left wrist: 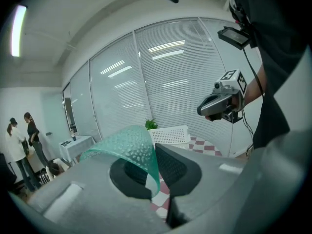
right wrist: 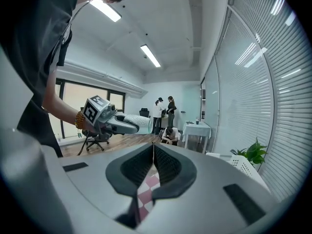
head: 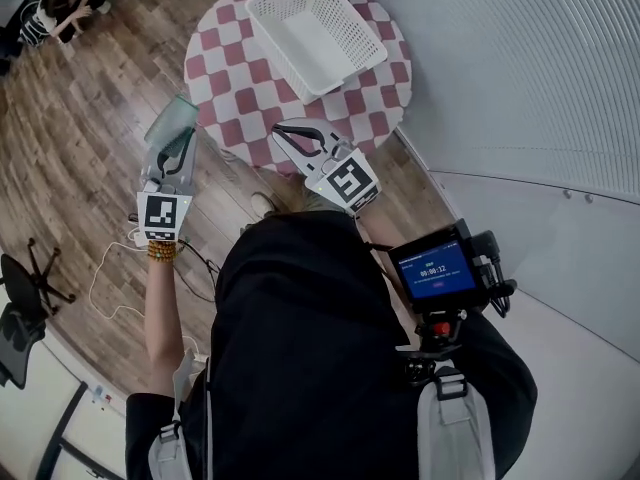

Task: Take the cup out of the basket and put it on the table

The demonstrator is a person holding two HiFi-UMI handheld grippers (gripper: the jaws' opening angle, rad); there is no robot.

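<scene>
A translucent green cup (head: pixel 172 126) hangs in the air over the wooden floor, just left of the round checkered table (head: pixel 235 83). My left gripper (head: pixel 176 148) is shut on the cup's wall; in the left gripper view the dimpled green wall (left wrist: pixel 130 147) is pinched between the dark pads. The white plastic basket (head: pixel 316 30) lies on the table's far side with nothing visible in it. My right gripper (head: pixel 289 136) hovers over the table's near edge, shut with nothing held; its pads (right wrist: pixel 165 162) meet. In the right gripper view the cup (right wrist: pixel 138 123) sticks out of the left gripper.
A slatted glass wall (head: pixel 520 58) runs along the right of the table. A green plant (right wrist: pixel 253 152) stands behind the basket (right wrist: pixel 241 167). People (right wrist: pixel 165 112) and a small table (right wrist: pixel 196 130) are at the far end of the room. An office chair (head: pixel 25 283) and a cable lie on the floor at left.
</scene>
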